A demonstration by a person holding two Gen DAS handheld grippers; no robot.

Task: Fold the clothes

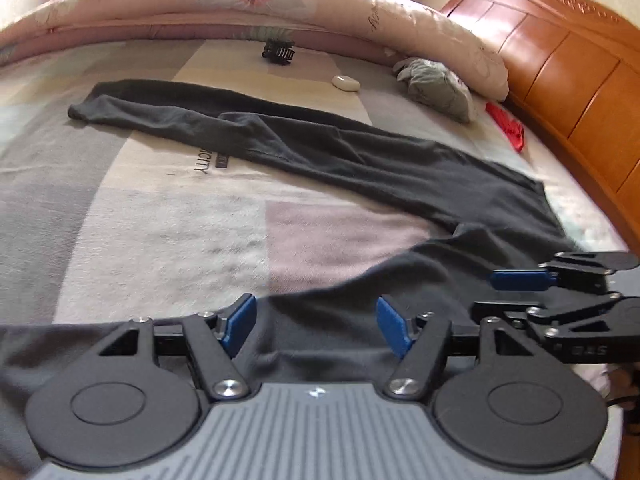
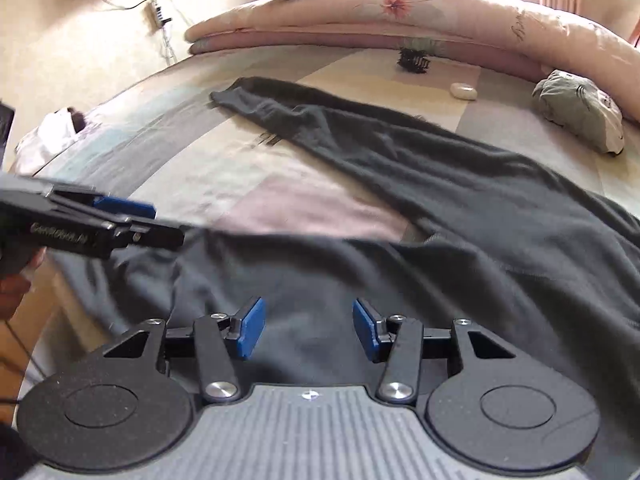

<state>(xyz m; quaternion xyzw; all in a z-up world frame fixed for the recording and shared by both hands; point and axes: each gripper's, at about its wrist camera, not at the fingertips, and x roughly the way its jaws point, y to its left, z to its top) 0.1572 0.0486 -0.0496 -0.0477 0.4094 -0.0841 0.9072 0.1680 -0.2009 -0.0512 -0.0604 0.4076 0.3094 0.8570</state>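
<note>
In the left wrist view, the left gripper point(image 1: 316, 326) is hanging low over the near end of the dark grey clothes point(image 1: 360, 160). Its two blue pads point(image 1: 239, 326) are standing apart, and they are not pinching anything. The grey cloth is lying under and between them. The clothes are stretching across the bed point(image 1: 120, 220), from the near edge far away to the left. The right gripper point(image 1: 516, 292) is poking in from the right side, just above the same cloth, with one blue pad showing. A black hair clip point(image 1: 279, 53) and a small white thing point(image 1: 346, 83) are lying farther back on the bed. A bunched grey-green cloth point(image 1: 438, 86) and something red point(image 1: 506, 126) are sitting near the wooden headboard point(image 1: 560, 60). A folded pink quilt point(image 1: 240, 4) is lying along the far side.

In the right wrist view, the right gripper point(image 2: 308, 330) is also hanging over the grey clothes point(image 2: 460, 200). Its blue pads point(image 2: 251, 328) are standing apart too, and they are holding nothing. The cloth is spreading under them and running up and away to the left. The left gripper point(image 2: 132, 220) is coming in from the left, close over the cloth's edge, and part of a hand point(image 2: 18, 276) is showing behind it. The hair clip point(image 2: 414, 60), the white thing point(image 2: 464, 91) and the bunched cloth point(image 2: 580, 110) are lying beyond.
</note>
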